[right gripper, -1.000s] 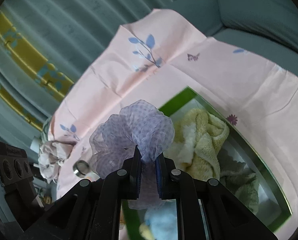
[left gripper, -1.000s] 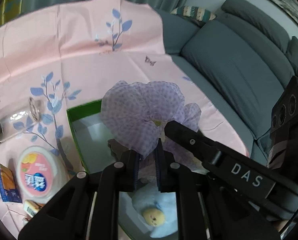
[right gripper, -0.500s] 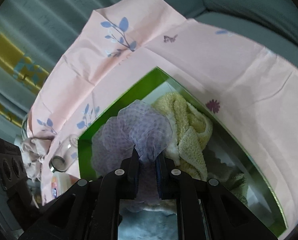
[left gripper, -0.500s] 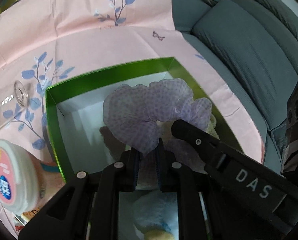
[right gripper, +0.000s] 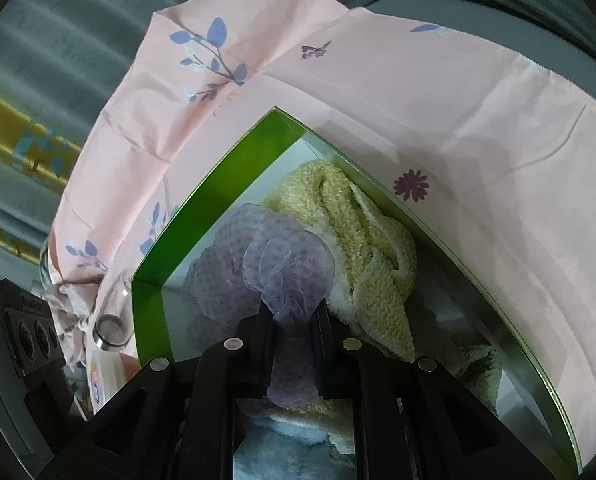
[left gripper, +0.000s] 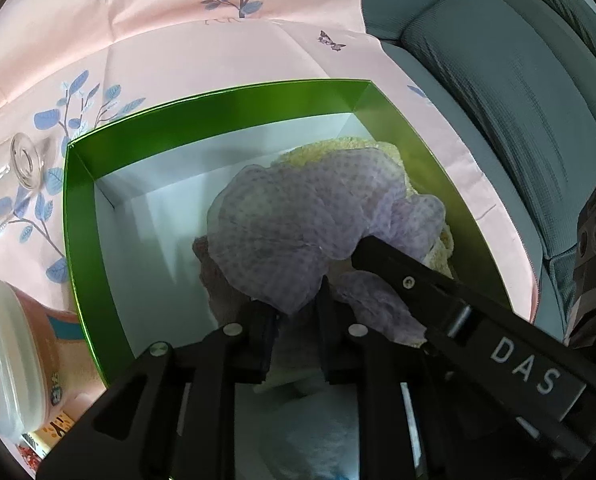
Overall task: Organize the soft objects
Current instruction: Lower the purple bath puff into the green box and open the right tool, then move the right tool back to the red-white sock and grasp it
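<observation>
A purple dotted mesh cloth (left gripper: 298,224) hangs inside the green box (left gripper: 78,220), resting against a yellow towel (left gripper: 329,148). My left gripper (left gripper: 296,320) is at the cloth's lower edge. Its jaws are opening, with a fold of cloth loose between them. From the right, my right gripper (left gripper: 361,250) reaches in to the same cloth. The right wrist view shows my right gripper (right gripper: 294,316) shut on the purple cloth (right gripper: 286,272), beside the yellow towel (right gripper: 361,240) in the green box (right gripper: 218,184). A pale blue plush toy (left gripper: 309,432) lies on the box floor under both grippers.
The box sits on a pink flowered cloth (left gripper: 178,40). A glass jar (left gripper: 26,160) and a white tub with a pink label (left gripper: 6,352) lie left of the box. A grey sofa (left gripper: 517,100) runs along the right. A teal curtain (right gripper: 38,80) hangs behind.
Both grippers have come down with the purple cloth from above the box to inside it. The left jaws have parted a little; the right jaws look the same.
</observation>
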A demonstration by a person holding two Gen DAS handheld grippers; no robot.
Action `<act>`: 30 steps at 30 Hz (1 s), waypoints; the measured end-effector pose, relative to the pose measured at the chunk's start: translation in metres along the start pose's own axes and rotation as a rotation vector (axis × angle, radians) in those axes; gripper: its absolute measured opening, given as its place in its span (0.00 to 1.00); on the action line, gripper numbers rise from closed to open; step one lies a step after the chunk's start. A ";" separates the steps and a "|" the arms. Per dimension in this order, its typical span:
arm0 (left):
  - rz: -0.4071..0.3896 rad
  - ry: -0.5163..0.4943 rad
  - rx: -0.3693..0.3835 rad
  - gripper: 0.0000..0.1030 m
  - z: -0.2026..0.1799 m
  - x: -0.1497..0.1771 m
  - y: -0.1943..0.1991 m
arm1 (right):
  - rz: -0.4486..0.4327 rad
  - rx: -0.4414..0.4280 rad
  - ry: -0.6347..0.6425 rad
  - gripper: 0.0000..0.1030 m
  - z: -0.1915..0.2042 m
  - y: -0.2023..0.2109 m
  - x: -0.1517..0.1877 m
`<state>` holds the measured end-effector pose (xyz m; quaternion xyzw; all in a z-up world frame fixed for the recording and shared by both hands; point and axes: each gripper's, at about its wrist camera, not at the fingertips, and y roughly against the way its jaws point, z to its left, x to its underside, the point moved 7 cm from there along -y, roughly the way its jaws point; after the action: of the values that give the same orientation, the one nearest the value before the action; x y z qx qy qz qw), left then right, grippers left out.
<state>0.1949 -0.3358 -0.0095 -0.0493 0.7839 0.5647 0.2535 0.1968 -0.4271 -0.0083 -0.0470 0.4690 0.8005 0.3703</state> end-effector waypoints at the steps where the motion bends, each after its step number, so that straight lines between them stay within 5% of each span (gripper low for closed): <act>1: 0.000 -0.003 -0.005 0.19 0.000 0.000 -0.001 | 0.001 0.000 -0.003 0.13 -0.001 0.000 0.000; 9: -0.009 -0.013 -0.014 0.29 -0.001 0.001 0.004 | -0.014 -0.018 -0.025 0.14 -0.001 0.012 0.002; 16: -0.077 -0.032 0.046 0.57 -0.008 0.004 0.047 | -0.150 -0.041 0.060 0.59 0.013 0.063 0.003; 22: -0.136 -0.034 0.087 0.75 -0.012 0.018 0.086 | -0.216 -0.075 0.114 0.61 0.029 0.093 0.008; 30: -0.209 -0.001 0.132 0.79 0.007 0.044 0.143 | -0.307 -0.068 0.198 0.72 0.051 0.128 0.025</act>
<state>0.1067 -0.2687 0.0921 -0.1136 0.8099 0.4822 0.3141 0.1112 -0.4101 0.1005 -0.2090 0.4632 0.7413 0.4385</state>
